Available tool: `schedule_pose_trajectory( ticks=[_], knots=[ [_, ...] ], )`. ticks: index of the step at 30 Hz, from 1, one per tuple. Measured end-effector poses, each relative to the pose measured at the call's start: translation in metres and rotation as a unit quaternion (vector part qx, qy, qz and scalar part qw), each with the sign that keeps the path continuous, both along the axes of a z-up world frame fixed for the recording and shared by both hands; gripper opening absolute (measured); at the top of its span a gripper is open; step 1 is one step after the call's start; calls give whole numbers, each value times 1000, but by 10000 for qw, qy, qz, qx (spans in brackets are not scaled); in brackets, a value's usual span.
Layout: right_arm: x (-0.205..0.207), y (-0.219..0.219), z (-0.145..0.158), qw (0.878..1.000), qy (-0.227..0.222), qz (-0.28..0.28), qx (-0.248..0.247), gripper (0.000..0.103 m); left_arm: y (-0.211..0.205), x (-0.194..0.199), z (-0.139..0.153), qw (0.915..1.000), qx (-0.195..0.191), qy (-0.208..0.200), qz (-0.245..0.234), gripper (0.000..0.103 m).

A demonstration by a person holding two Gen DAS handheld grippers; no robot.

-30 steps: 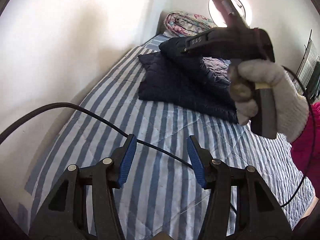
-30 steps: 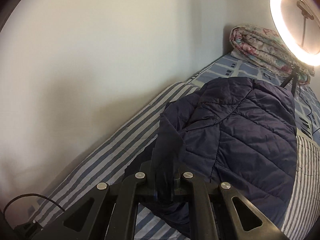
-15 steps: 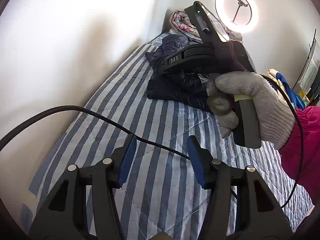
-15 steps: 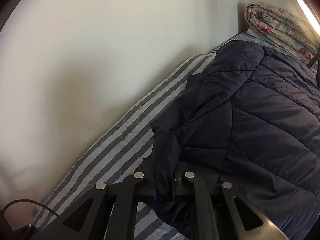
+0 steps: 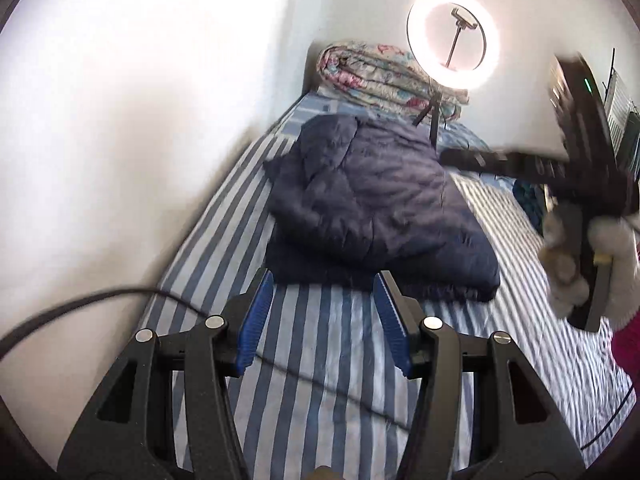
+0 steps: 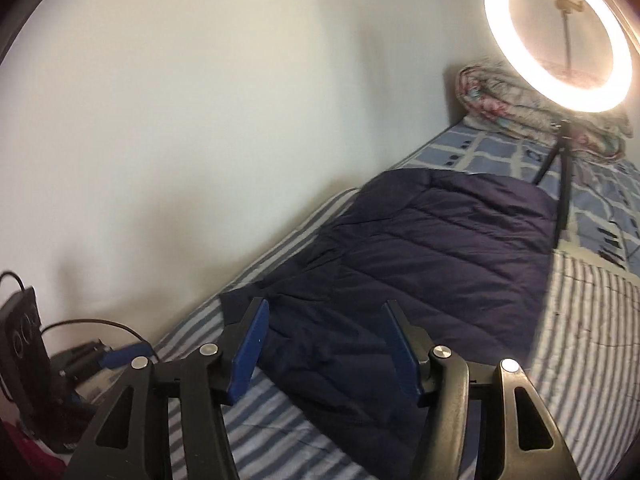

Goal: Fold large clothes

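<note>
A dark navy quilted jacket (image 5: pixel 372 208) lies folded in a bundle on the blue-and-white striped bed (image 5: pixel 320 360). It also shows in the right wrist view (image 6: pixel 420 256). My left gripper (image 5: pixel 325 320) is open and empty, held above the stripes just short of the jacket's near edge. My right gripper (image 6: pixel 325 344) is open and empty above the jacket's near corner. In the left wrist view the right gripper's body (image 5: pixel 580 168), held by a gloved hand (image 5: pixel 572 256), is raised and blurred at the right.
A lit ring light (image 5: pixel 454 38) on a tripod stands behind the jacket. A rolled floral quilt (image 5: pixel 376 68) lies at the bed's head. The white wall (image 5: pixel 140 120) runs along the bed's left side. A black cable (image 5: pixel 100 300) crosses the bed.
My right gripper has opened and let go of the jacket fold it held, then pulled back and up to the right. The jacket now lies settled on the bed.
</note>
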State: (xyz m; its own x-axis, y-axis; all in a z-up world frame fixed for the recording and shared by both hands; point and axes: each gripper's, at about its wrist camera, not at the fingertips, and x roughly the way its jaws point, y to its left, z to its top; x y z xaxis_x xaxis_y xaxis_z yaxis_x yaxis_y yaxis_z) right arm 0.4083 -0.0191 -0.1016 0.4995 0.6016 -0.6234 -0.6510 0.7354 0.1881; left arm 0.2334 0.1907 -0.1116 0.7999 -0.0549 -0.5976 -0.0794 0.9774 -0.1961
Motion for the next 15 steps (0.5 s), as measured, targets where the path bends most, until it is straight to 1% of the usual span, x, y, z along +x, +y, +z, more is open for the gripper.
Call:
schedule_pose_trajectory(
  ticks=[2, 3, 4, 5, 8, 9, 11, 12, 13, 14, 15],
  knots=[
    [15, -27, -1, 9988, -181, -442, -49, 61, -1, 27, 12, 9999, 78, -97, -103, 54],
    [20, -37, -3, 9979, -187, -621, -82, 61, -1, 40, 16, 9999, 93, -72, -107, 54],
    [25, -46, -7, 9969, -121, -766, -145, 60, 1, 53, 18, 9999, 87, -39, -68, 52],
    [29, -54, -12, 9963, -22, -842, -178, 60, 5, 72, 18, 10000, -16, 26, -13, 48],
    [25, -63, -24, 9965, 23, -800, -253, 60, 13, 111, 8, 9993, -227, 296, 21, 48],
    [25, -61, -28, 9968, 8, -736, -321, 58, 14, 123, 0, 9989, -187, 430, 72, 47],
    [27, -57, -36, 9972, 54, -597, -439, 55, 15, 136, -22, 9971, 174, 686, 278, 45],
    [23, -52, -41, 9974, 102, -531, -484, 55, 19, 140, -39, 9952, 239, 868, 392, 44],
    [23, -50, -47, 9975, 150, -473, -509, 55, 22, 141, -53, 9936, 213, 1013, 449, 44],
    [24, -47, -54, 9970, 214, -448, -590, 55, 29, 142, -73, 9922, 18, 1149, 474, 44],
    [25, -45, -62, 9961, 284, -451, -699, 54, 33, 139, -84, 9922, -154, 1128, 498, 44]
  ],
)
